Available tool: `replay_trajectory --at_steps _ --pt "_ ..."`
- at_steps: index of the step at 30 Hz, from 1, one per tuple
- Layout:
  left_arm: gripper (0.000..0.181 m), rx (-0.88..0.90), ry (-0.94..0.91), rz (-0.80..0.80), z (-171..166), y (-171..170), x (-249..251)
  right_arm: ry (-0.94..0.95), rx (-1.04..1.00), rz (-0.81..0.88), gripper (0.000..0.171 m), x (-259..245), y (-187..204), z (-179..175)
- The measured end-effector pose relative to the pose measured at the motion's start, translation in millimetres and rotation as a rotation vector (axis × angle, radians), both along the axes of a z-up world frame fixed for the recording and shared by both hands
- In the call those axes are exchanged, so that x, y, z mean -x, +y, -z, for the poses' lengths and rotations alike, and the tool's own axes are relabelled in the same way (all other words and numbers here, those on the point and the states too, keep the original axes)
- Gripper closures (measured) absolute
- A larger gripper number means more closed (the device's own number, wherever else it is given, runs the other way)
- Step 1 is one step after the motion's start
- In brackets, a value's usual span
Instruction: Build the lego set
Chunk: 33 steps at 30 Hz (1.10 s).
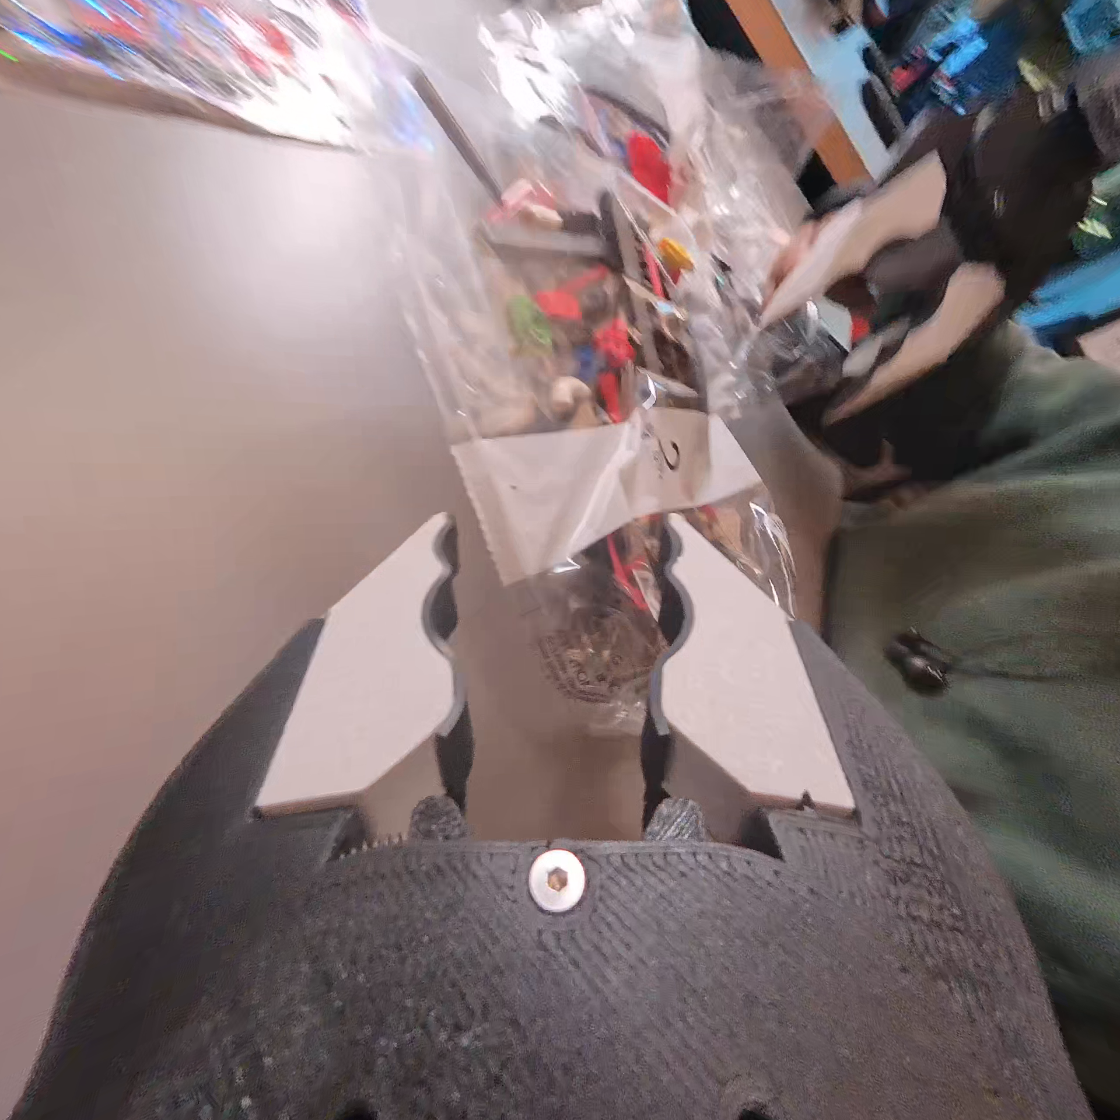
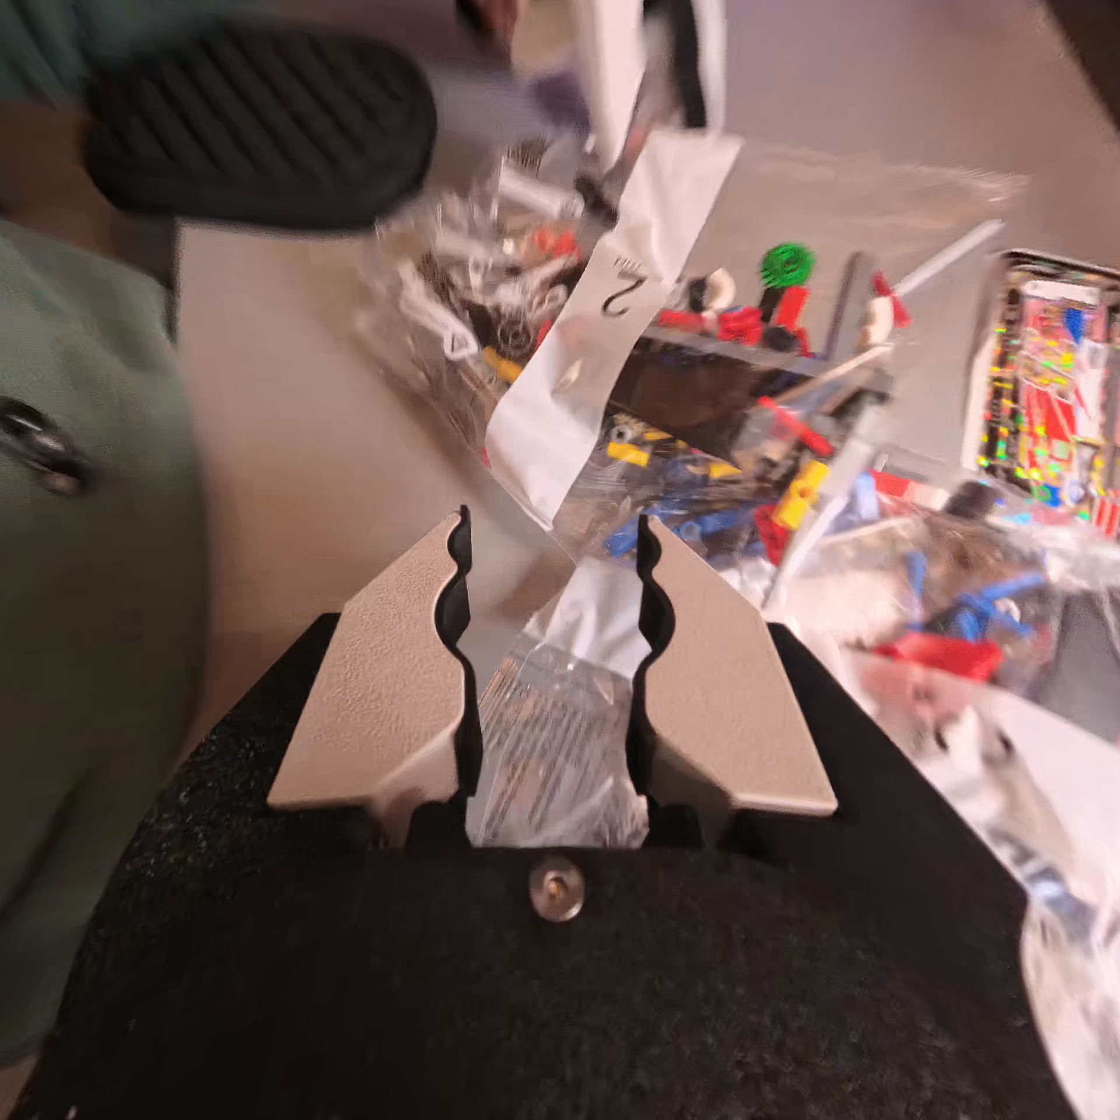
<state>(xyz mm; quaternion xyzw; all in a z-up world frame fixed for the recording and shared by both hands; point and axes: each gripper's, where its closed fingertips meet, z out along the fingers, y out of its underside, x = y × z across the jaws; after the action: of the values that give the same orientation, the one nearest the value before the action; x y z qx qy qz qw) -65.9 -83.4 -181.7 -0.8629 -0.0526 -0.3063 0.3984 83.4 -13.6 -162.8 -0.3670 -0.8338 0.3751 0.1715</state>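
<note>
Several clear plastic bags of Lego pieces lie in a pile on the grey table (image 1: pixel 182 376). One bag has a white paper strip (image 1: pixel 582 485) across it, also shown in the right wrist view (image 2: pixel 582 388). My left gripper (image 1: pixel 560 533) is open, and that strip and a bag of dark pieces (image 1: pixel 600 654) lie between its fingertips. My right gripper (image 2: pixel 554 521) is open, with a crumpled clear bag (image 2: pixel 557 727) lying between its fingers, not clamped. The right gripper's pale fingers (image 1: pixel 848 260) also show far right in the left wrist view. Both views are motion-blurred.
A colourful printed box or booklet (image 2: pixel 1054 388) lies at the table's right, also shown far left in the left wrist view (image 1: pixel 200 54). A person's green clothing (image 2: pixel 91 485) is at the near edge. A black ribbed part (image 2: pixel 260 121) hangs at the upper left.
</note>
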Motion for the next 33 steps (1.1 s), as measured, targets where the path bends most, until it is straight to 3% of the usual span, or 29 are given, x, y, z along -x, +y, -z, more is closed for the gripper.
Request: replay_trajectory --at_steps 1,4,7,11,13,16,18,22,29,33 --pt "0.125 0.01 -0.023 0.047 5.0 -1.0 -9.1 0.025 0.087 0.047 0.118 -3.5 12.6 -15.3" --pt "0.15 0.026 0.044 0.105 14.6 -2.2 -18.9 0.117 0.218 0.266 0.121 -13.4 79.8 -45.7" --pt "0.175 -0.016 0.087 0.073 0.2 -5.2 -12.8 0.15 0.185 0.484 0.126 -30.1 150.7 -43.9" --pt "0.177 -0.082 0.144 -0.077 -17.1 -15.3 23.8 0.166 0.241 0.626 0.13 -35.8 192.9 -40.4" --pt "0.176 -0.141 0.158 -0.13 -29.1 -20.5 37.4 0.14 0.215 0.648 0.142 -28.9 201.5 -31.6" --pt "0.176 -0.216 0.168 -0.206 -49.9 -23.6 52.5 0.037 0.193 0.598 0.16 -15.6 191.6 -11.6" --pt "0.176 -0.224 0.162 -0.256 -55.7 -22.7 62.2 0.066 0.132 0.529 0.171 -6.0 179.4 -13.8" --pt "0.176 -0.241 0.106 -0.339 -55.6 -16.1 81.0 0.148 0.018 0.358 0.171 2.8 142.7 -33.1" --pt "0.17 -0.171 0.026 -0.466 -23.0 4.6 113.8 0.234 0.116 0.195 0.171 -1.4 95.9 -77.7" --pt "0.141 -0.067 0.167 -0.53 0.9 23.1 120.0 0.269 0.103 0.159 0.171 7.3 81.7 -88.0"
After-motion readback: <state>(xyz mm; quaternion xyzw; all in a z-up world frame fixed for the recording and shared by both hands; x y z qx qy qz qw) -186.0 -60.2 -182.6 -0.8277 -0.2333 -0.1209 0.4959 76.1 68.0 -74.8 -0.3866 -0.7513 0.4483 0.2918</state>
